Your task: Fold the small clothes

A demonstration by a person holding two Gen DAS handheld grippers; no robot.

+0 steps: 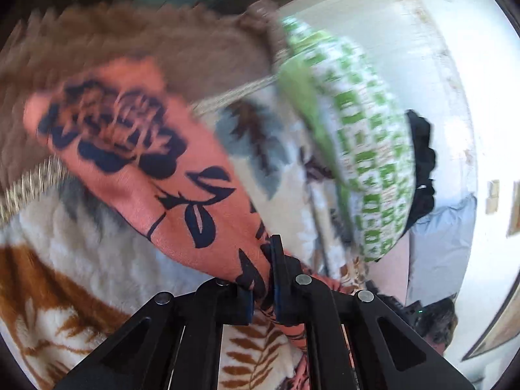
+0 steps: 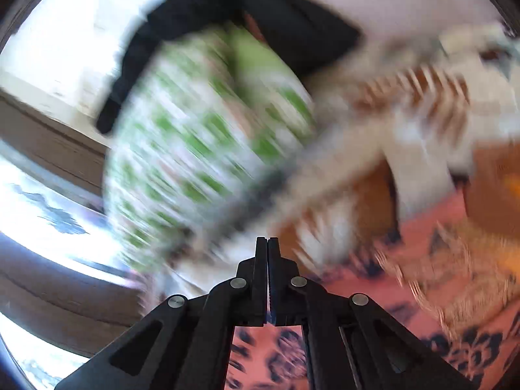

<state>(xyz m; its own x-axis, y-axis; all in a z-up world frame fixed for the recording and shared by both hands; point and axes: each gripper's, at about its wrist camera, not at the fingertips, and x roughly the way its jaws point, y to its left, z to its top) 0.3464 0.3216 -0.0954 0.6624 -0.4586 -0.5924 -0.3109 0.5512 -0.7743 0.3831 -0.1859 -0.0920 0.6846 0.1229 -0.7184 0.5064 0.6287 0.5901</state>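
Pink flowered cloth lies on the fuzzy blanket, not folded yet. Left gripper jaws pinch its edge. Right gripper jaws are closed on nothing.

Coral garment, navy roses; green-white checked cloth; cream blanket, rust leaves.
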